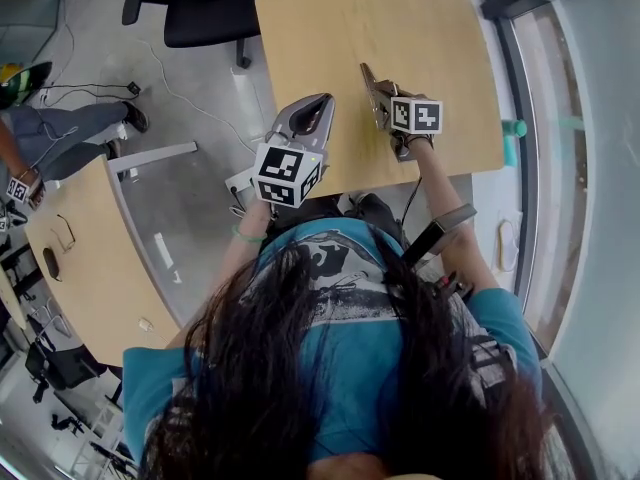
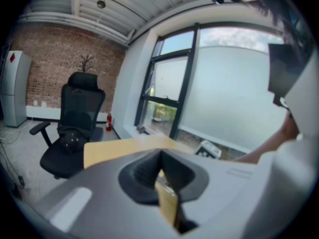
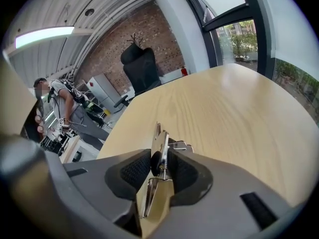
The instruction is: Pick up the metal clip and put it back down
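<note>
The jaws of the right gripper (image 3: 160, 167) stand partly apart, their dark ribbed pads pressed on the flat sides of the metal clip (image 3: 161, 142). They hold it on edge at its spring. The clip's nose points forward past the jaw tips and its handles trail back between the jaws. It is over the near part of the wooden table (image 3: 234, 108), but whether it is clear of the surface cannot be told.

The clip looks light, stiff and smooth, so it will probably slide on the pads rather than bend. A squeeze on the handles would likely spring it open, so the flat sides at the spring seem the safest hold.

The left gripper (image 2: 160, 159) has its jaws together with nothing between them. It is held up at the table's near edge and aimed into the room.
</note>
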A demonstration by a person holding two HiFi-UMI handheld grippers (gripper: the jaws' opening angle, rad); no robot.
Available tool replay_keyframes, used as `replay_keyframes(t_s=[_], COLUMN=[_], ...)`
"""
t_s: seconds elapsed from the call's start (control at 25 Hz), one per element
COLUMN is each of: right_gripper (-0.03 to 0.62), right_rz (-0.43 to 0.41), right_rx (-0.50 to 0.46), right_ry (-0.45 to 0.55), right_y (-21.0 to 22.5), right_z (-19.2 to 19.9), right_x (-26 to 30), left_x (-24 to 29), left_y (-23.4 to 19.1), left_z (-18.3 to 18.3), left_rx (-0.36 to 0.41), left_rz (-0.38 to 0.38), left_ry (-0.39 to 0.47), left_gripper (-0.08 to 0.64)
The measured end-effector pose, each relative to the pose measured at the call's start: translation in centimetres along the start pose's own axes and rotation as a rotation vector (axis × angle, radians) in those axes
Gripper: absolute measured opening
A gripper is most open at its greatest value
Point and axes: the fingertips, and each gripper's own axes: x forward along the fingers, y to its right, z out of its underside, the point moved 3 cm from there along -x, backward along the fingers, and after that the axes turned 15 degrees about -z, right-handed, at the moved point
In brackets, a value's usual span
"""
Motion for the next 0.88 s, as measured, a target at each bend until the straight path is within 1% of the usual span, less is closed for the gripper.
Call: replay_keyframes(t_s=[0.16,0.48,0.68,0.88], right_gripper=[0.112,0.109,0.109,0.109], right_rz=[-0.049,-0.128,-0.154,-0.169], right_rx=[0.038,0.077,0.058,0.043], right_ry=[0.058,0.247,0.361,0.441], right_y=[-1.9,-6.4,-9.0,-10.9], right_z=[0.3,-1.1,-2.5,-3.4], right_x=[-0.9,-5.7,-9.7,-13.2], left_x=[-0.1,-0.4,-0.3,-0.2], left_y=[0.3,1.4,2.2,3.0], left_z=[0.0,-0.4,-0.9,-0.8], left_rx=[0.0,-0.007,-0.037,-0.037], left_rz=[0.006,0.028,0.042,0.05], left_ry=[0.003,0.021,0.043,0.045], left_gripper=[0.005,0.005,0.005,0.005])
